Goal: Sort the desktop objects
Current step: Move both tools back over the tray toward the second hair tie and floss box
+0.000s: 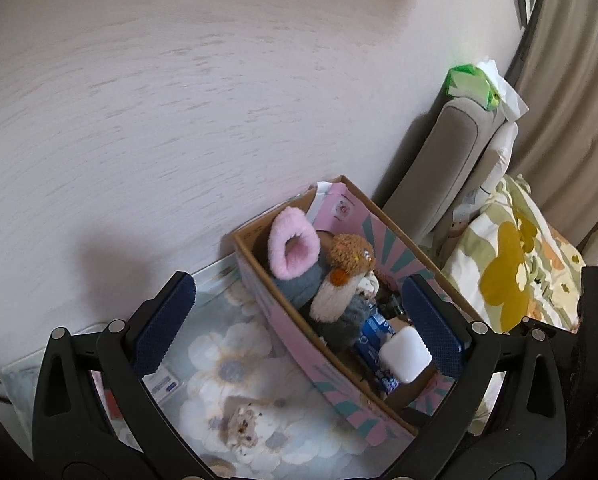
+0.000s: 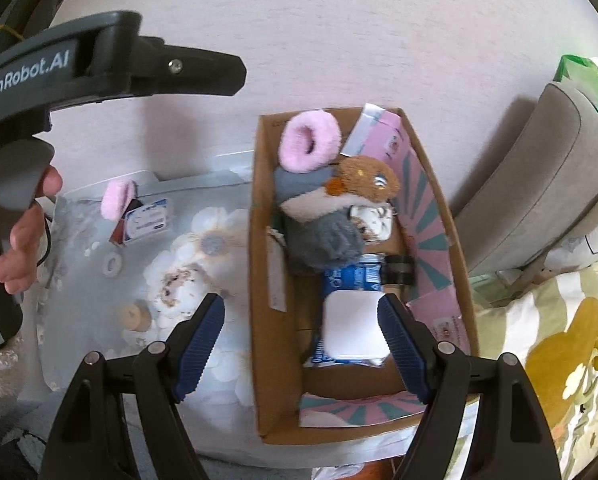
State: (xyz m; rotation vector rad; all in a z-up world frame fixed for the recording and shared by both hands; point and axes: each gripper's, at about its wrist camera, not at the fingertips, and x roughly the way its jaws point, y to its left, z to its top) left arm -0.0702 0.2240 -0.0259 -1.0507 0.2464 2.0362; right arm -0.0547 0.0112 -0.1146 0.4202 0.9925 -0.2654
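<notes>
A cardboard box (image 2: 259, 240) with pink printed flaps stands on a floral mat (image 2: 203, 248). It holds a pink-cuffed grey plush slipper (image 2: 309, 142), a brown plush toy (image 2: 369, 178), a blue packet (image 2: 353, 276) and a white square case (image 2: 353, 328). My right gripper (image 2: 303, 342) hovers open above the box's near end, with the white case lying loose below by its right finger. My left gripper (image 1: 299, 322) is open and holds nothing, above the mat and the box (image 1: 299, 344). Its body (image 2: 99, 60) shows at top left of the right wrist view, in a person's hand (image 2: 23, 248).
On the mat left of the box lie a pink fuzzy piece (image 2: 117, 198), a white-and-blue packet (image 2: 149, 218), a white ring (image 2: 113, 266) and a small wooden cork (image 2: 135, 316). A grey sofa arm (image 2: 539, 184) and a flowered cushion (image 2: 559, 340) stand right of the box. A wall runs behind.
</notes>
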